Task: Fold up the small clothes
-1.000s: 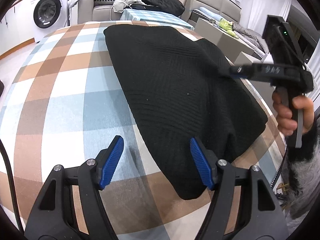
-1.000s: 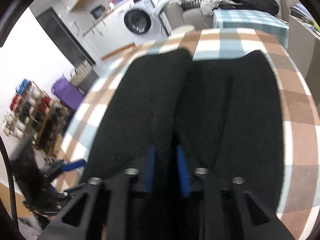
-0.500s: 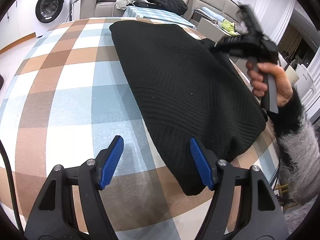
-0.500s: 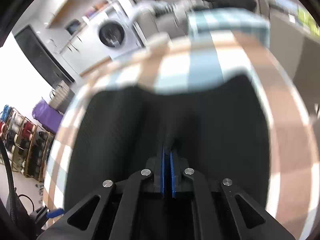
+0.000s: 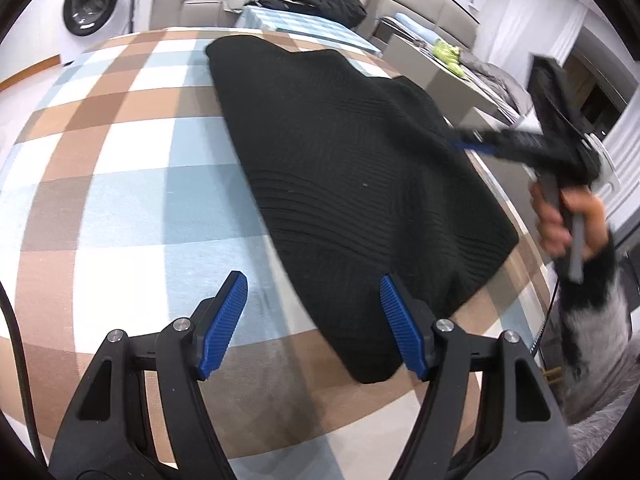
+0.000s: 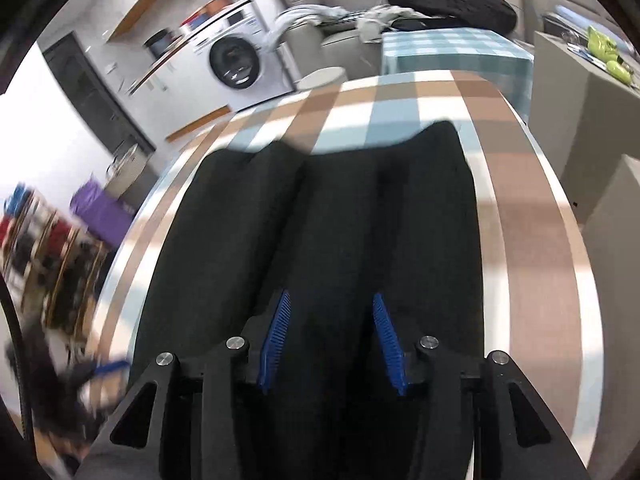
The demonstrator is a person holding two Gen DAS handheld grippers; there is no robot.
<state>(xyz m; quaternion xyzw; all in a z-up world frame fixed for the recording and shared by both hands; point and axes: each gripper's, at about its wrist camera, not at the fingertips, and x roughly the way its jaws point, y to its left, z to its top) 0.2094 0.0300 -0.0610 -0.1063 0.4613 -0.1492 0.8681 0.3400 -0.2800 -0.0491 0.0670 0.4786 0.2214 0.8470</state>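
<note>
Ribbed black knit garment (image 5: 352, 184) — folded; checked tablecloth (image 5: 120, 184).

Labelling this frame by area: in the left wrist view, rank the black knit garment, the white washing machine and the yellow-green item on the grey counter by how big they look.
1. Black knit garment
2. White washing machine
3. Yellow-green item

The camera's nearness inflates the garment.
</note>
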